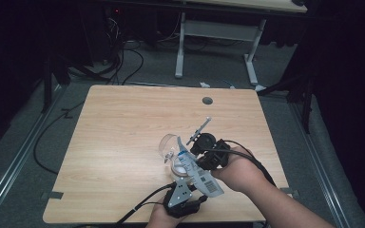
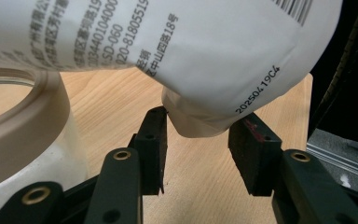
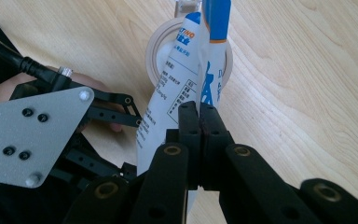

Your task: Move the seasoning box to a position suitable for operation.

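Observation:
A white and blue printed pouch hangs tilted over a clear jar with a beige rim. My right gripper is shut on the pouch's side edge, its jaws pressed together on the seam. My left gripper sits below, near the table's front edge. Its jaws stand open with the pouch's lower corner hanging between them. One pad just meets that corner and the other stands apart. The jar's rim is close on the left.
A clear curved lid piece stands up behind the jar. The wooden table has a round cable hole near its far edge. Beyond it are another desk's white legs and cables on the floor.

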Motion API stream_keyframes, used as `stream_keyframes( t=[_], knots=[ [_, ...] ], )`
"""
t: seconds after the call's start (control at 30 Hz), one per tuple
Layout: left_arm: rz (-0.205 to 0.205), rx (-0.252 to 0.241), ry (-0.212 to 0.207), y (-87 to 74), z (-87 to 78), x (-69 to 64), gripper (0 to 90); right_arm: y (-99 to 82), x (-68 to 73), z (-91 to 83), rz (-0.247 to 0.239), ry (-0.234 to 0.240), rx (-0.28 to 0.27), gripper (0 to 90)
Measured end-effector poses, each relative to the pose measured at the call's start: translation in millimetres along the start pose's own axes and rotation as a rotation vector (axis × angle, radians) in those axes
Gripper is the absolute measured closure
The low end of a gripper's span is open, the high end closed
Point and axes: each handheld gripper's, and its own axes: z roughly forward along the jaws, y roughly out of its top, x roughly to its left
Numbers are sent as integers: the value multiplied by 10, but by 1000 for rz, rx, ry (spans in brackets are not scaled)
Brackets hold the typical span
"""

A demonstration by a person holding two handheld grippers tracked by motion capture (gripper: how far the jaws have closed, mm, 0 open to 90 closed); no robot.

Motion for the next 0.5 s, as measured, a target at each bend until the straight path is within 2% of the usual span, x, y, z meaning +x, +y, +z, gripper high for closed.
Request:
stream_keyframes(
  t=[0.5],
  knots=[
    [31,1,-8,-12,-35,-7,494,9,-43,-29,27,4,-9,897]
  ],
)
